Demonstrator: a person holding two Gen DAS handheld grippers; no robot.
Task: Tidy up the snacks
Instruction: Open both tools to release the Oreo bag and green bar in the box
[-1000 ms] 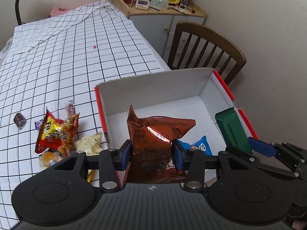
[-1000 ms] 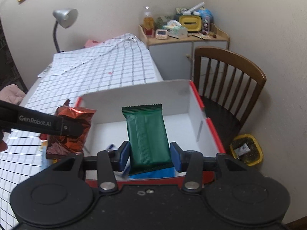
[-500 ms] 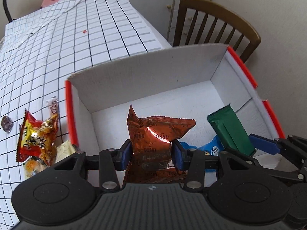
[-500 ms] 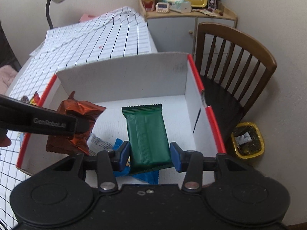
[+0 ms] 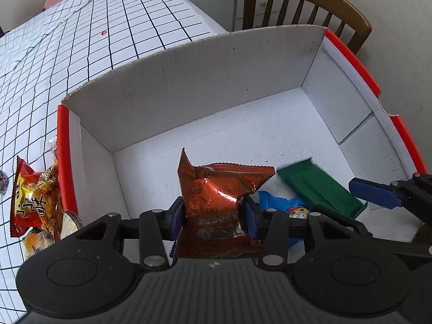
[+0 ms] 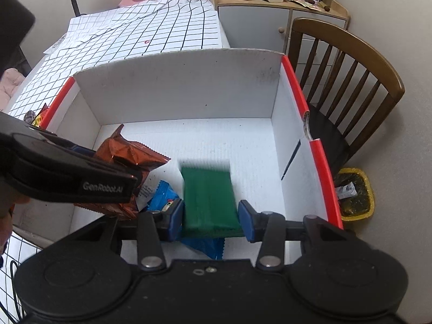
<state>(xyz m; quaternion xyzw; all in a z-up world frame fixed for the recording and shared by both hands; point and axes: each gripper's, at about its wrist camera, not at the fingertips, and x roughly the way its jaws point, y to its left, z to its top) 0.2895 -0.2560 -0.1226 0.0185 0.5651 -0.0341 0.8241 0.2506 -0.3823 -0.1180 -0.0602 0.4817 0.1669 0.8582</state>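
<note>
My left gripper (image 5: pixel 213 214) is shut on a copper-brown Oreo packet (image 5: pixel 218 189) and holds it inside the white box with red rims (image 5: pixel 189 86), near its front left. My right gripper (image 6: pixel 209 218) has its jaws parted around a green packet (image 6: pixel 208 197), which looks blurred and loose between the pads, over the box floor. A blue packet (image 6: pixel 162 197) lies on the box floor under both. In the left wrist view the green packet (image 5: pixel 318 186) lies slanted beside the blue packet (image 5: pixel 280 205).
Loose snacks, with a red and yellow bag (image 5: pixel 32 194), lie on the checked tablecloth (image 5: pixel 81 54) left of the box. A wooden chair (image 6: pixel 345 81) stands at the right, a yellow bin (image 6: pixel 353 194) on the floor, a cabinet (image 6: pixel 270 13) behind.
Both grippers have moved forward and down into the box. The right gripper's jaws have opened, and the green packet has come loose and is dropping. The left still grips the Oreo packet.
</note>
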